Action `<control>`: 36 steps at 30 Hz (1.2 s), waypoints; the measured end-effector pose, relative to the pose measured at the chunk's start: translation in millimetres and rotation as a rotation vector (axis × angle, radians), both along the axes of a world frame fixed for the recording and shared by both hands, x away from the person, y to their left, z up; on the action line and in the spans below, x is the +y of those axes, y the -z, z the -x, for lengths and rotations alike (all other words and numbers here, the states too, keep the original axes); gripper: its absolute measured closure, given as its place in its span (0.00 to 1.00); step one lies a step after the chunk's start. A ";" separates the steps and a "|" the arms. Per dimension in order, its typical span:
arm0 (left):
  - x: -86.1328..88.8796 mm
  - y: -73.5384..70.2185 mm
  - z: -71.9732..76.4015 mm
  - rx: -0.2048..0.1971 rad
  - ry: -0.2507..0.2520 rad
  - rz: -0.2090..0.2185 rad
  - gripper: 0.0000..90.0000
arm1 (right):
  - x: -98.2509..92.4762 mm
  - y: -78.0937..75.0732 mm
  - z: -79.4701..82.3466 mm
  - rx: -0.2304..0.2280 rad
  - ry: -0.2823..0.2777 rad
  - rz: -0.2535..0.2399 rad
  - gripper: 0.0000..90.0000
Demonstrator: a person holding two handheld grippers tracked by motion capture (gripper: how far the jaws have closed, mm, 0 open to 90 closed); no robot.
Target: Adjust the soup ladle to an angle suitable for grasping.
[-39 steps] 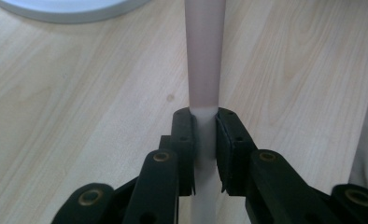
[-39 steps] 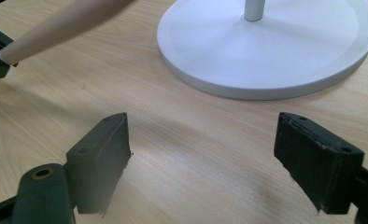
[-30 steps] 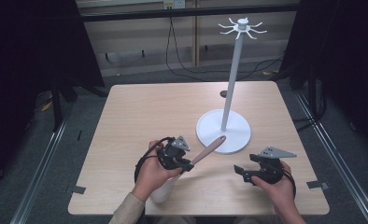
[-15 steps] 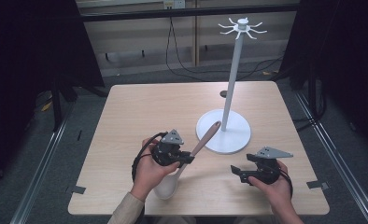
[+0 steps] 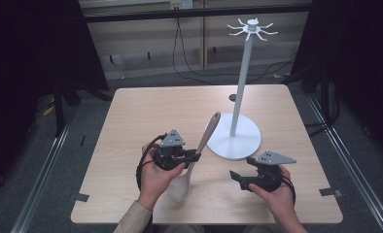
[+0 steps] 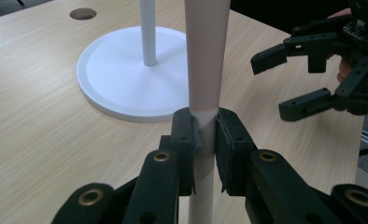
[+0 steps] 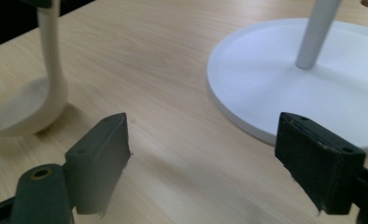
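Note:
A ladle (image 5: 208, 132) with a pale bowl (image 5: 179, 188) and a pinkish handle stands tilted at the front middle of the table, bowl low near the wood and handle end raised toward the stand. My left gripper (image 5: 195, 156) is shut on the handle; in the left gripper view its pads (image 6: 187, 135) squeeze the ladle's handle (image 6: 205, 56) from both sides. My right gripper (image 5: 235, 178) is open and empty to the ladle's right, jaws pointing toward it. In the right gripper view, its gripper (image 7: 205, 154) shows bare table between the jaws, the ladle bowl (image 7: 23, 109) off to the left.
A white stand (image 5: 241, 82) with hooks at its top rises from a round base (image 5: 243, 145) just behind the grippers. A small hole (image 5: 232, 97) lies in the table behind the pole. Table edges are close at the front, tape marks at the corners.
The ladle's handle has swung up from lying low toward the stand base to a steep tilt, still in the left gripper. The right gripper has drifted slightly left toward it.

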State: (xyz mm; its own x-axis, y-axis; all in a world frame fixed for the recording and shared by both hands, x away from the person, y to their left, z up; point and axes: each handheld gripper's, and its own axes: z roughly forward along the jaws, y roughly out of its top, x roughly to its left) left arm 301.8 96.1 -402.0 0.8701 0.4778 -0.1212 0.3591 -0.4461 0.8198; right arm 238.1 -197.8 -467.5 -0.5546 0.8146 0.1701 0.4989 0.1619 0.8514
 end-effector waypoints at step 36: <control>-16.2 -12.0 13.6 -0.071 -0.027 0.072 0.87 | 88.9 -20.9 -9.1 -0.071 -0.077 -0.163 0.74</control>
